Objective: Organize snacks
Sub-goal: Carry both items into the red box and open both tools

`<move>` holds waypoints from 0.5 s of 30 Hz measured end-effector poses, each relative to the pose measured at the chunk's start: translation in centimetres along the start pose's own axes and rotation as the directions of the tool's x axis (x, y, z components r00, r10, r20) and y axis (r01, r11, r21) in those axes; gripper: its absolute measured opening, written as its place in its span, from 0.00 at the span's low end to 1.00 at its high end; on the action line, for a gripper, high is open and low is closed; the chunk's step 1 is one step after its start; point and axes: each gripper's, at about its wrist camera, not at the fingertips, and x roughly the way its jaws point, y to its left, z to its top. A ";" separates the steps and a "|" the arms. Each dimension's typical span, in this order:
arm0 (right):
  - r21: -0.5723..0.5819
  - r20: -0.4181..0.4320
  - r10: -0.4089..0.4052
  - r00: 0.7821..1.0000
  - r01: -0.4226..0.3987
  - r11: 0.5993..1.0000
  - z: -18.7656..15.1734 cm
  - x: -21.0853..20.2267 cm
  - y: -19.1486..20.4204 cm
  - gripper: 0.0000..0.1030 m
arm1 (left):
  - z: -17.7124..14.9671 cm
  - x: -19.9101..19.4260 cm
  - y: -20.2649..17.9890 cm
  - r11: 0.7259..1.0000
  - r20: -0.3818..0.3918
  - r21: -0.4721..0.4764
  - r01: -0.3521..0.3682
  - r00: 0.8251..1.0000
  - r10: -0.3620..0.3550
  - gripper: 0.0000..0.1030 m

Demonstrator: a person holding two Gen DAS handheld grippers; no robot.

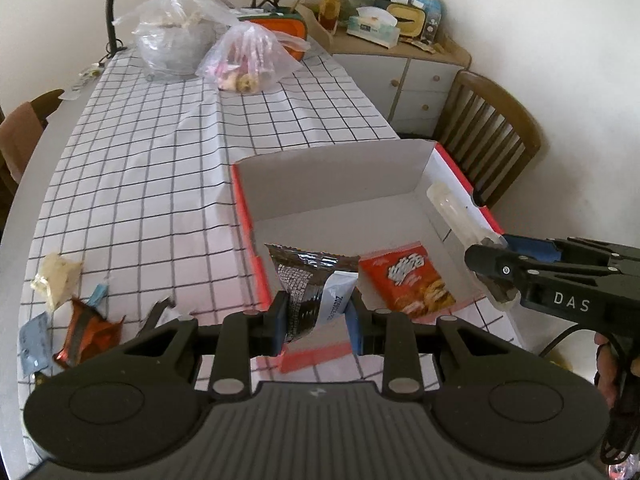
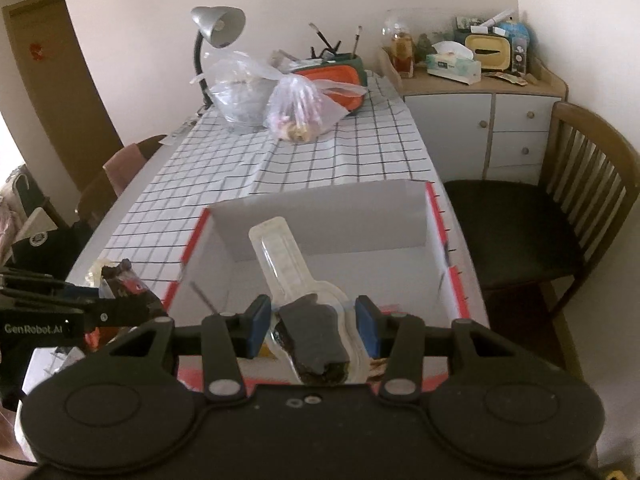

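Snack packets are shown gripped above an open white cardboard box (image 1: 340, 184) with red outer walls, which rests on the grid-patterned tabletop (image 1: 160, 152). A dark patterned packet (image 1: 308, 292) is pinched upright between the pads of the left tool (image 1: 318, 322), over the near edge of the box. A clear plastic-wrapped snack (image 2: 304, 300), with what appears to be a dark filling, is clamped in the right tool (image 2: 312, 324) and extends forward over the box interior. A red snack bag (image 1: 404, 280) is seen lying flat on the box floor, just right of the left tool. Loose wrappers (image 1: 76, 320) are scattered on the tabletop to the left, well apart from the box.
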 end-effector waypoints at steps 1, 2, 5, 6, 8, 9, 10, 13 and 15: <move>-0.002 -0.007 0.000 1.000 0.000 1.000 0.3 0.3 -0.4 0.44 | 0.5 0.7 -0.5 1.000 -0.008 0.002 -0.007 1.000 0.007 0.28; -0.006 -0.014 -0.001 1.000 0.001 1.000 0.7 0.7 -0.8 0.44 | 0.8 1.2 -0.8 1.000 -0.013 0.001 -0.013 1.000 0.013 0.28; -0.021 -0.042 -0.007 0.999 0.006 1.000 1.6 2.1 -1.8 0.44 | 2.1 3.0 -1.7 1.000 -0.036 0.001 -0.030 0.999 0.030 0.28; -0.028 -0.052 -0.007 0.999 0.006 1.000 1.9 2.6 -2.1 0.44 | 2.5 3.6 -2.0 0.999 -0.044 0.003 -0.037 0.998 0.037 0.28; -0.041 -0.076 -0.010 0.997 0.007 0.999 2.3 3.5 -2.6 0.44 | 3.3 4.9 -2.4 0.999 -0.065 0.009 -0.049 0.997 0.050 0.28; -0.051 -0.091 -0.012 0.996 0.008 0.999 2.4 4.1 -2.7 0.44 | 3.7 5.5 -2.6 0.998 -0.078 0.012 -0.057 0.995 0.058 0.28; -0.059 -0.105 -0.011 0.994 0.005 0.998 2.6 4.6 -2.9 0.44 | 4.0 6.2 -2.8 0.998 -0.095 0.015 -0.063 0.993 0.065 0.28; -0.073 -0.143 -0.012 0.990 0.001 0.997 2.9 6.1 -3.4 0.44 | 4.7 8.1 -3.0 0.996 -0.135 0.013 -0.092 0.986 0.092 0.28; -0.077 -0.170 -0.010 0.985 -0.003 0.997 3.0 7.1 -3.7 0.44 | 5.1 9.3 -2.9 0.995 -0.162 0.004 -0.098 0.982 0.097 0.28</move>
